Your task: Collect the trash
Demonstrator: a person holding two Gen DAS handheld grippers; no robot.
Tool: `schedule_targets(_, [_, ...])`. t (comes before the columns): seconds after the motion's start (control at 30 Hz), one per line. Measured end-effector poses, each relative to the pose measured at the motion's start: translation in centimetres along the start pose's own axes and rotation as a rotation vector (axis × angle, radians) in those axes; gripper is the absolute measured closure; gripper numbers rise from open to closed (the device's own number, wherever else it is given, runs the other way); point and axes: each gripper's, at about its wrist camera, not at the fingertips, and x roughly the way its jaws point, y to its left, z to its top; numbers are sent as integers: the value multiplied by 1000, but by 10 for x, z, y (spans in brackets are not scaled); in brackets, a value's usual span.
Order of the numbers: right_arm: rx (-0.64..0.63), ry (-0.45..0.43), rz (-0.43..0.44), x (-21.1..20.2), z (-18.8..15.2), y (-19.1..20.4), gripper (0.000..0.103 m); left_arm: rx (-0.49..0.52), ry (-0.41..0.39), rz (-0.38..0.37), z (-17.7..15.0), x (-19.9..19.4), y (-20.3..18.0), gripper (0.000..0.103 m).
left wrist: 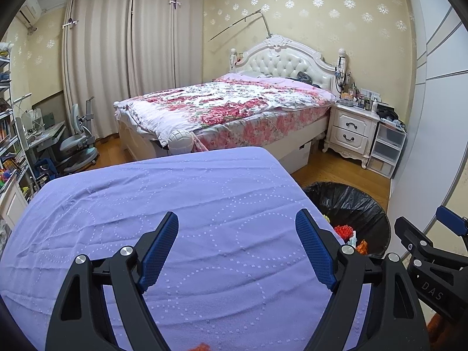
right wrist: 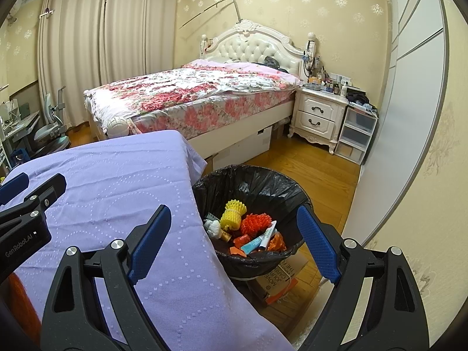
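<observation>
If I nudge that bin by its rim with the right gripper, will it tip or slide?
The bin probably slides or rocks easily: its load looks light, with a yellow foam net and a small tube. The black liner looks thin and slick, so the fingers may slip or snag it.

The lilac cloth-covered table top (left wrist: 163, 204) lies bare across its whole width, so nothing blocks a pass over it from the near edge to the far edge, where the white bed with the floral quilt (left wrist: 228, 108) stands close behind. At the table's right edge the round bin lined with a black plastic bag (right wrist: 257, 187) stands just beside the hanging cloth, its mouth open from above, its floor covered with coloured trash (right wrist: 248, 229). Right of the bin, a strip of wooden floor (right wrist: 318, 169) runs toward the white two-drawer nightstand (right wrist: 318, 117), bounded by the pale wardrobe door (right wrist: 409, 117).
</observation>
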Motion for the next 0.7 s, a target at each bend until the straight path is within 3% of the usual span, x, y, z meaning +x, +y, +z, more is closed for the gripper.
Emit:
schedule_targets(0.37, [-11,3,11,0,1,7,17,-7,-30,2,-4,0,9,23])
schedule_targets(0.57, [-35,18,45,3,0,21,17,-11,-1,69,-9,10,24,18])
schedule_targets(0.7, [-68,36,86,9,-1,38,17,-17,59,85,-18,23,44,18])
